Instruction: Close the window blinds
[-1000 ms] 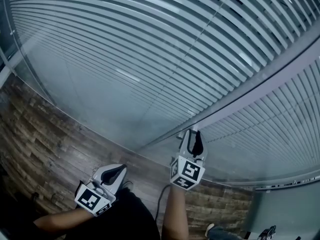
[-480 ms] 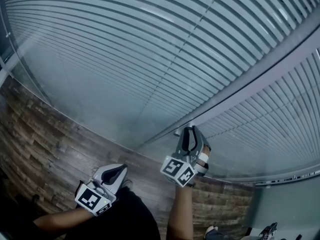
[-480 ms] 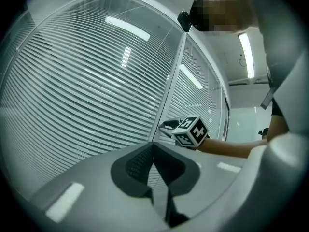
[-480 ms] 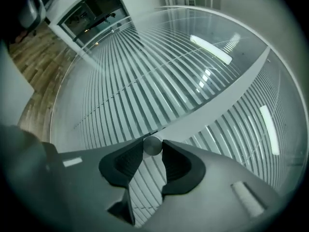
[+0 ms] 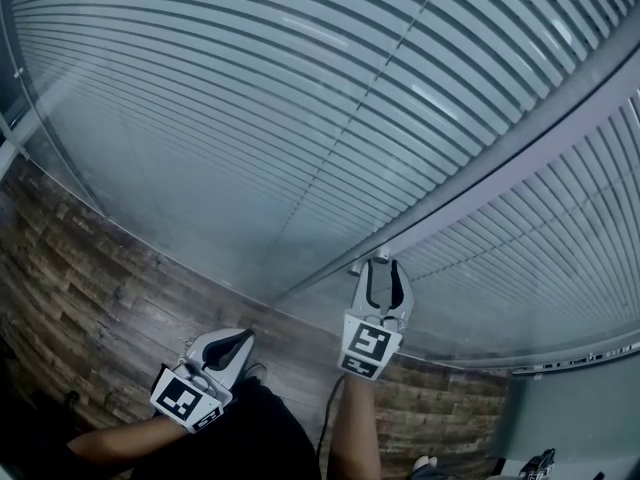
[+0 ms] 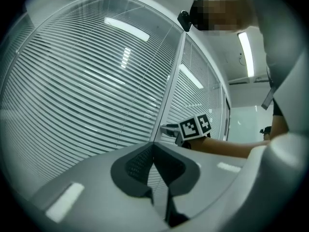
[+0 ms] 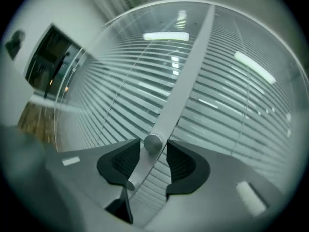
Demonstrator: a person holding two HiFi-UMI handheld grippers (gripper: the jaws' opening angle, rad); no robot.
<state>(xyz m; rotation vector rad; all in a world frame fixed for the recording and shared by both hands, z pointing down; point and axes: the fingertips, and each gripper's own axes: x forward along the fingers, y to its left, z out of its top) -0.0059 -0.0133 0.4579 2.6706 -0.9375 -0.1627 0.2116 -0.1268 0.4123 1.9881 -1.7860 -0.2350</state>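
Grey slatted blinds (image 5: 250, 98) hang behind glass, split by a pale metal mullion (image 5: 520, 158). A small round metal knob (image 7: 153, 142) sits on the mullion (image 7: 186, 71). My right gripper (image 5: 383, 266) is held up against it, and in the right gripper view the knob lies between the jaws of this gripper (image 7: 153, 156). The jaws are opening, with a gap showing on each side of the knob. My left gripper (image 5: 240, 340) hangs low and to the left, away from the glass. Its jaws (image 6: 153, 151) meet with nothing between them.
Wood-plank floor (image 5: 90, 298) runs along the foot of the glass wall. The left gripper view shows the right gripper's marker cube (image 6: 195, 126) against the mullion, and the person's arm (image 6: 227, 148) behind it. A dark doorway (image 7: 50, 64) stands at the far left.
The right gripper rolled sideways at the knob half a second ago and has come back upright. Its jaws now stand wider. The left gripper has not moved.
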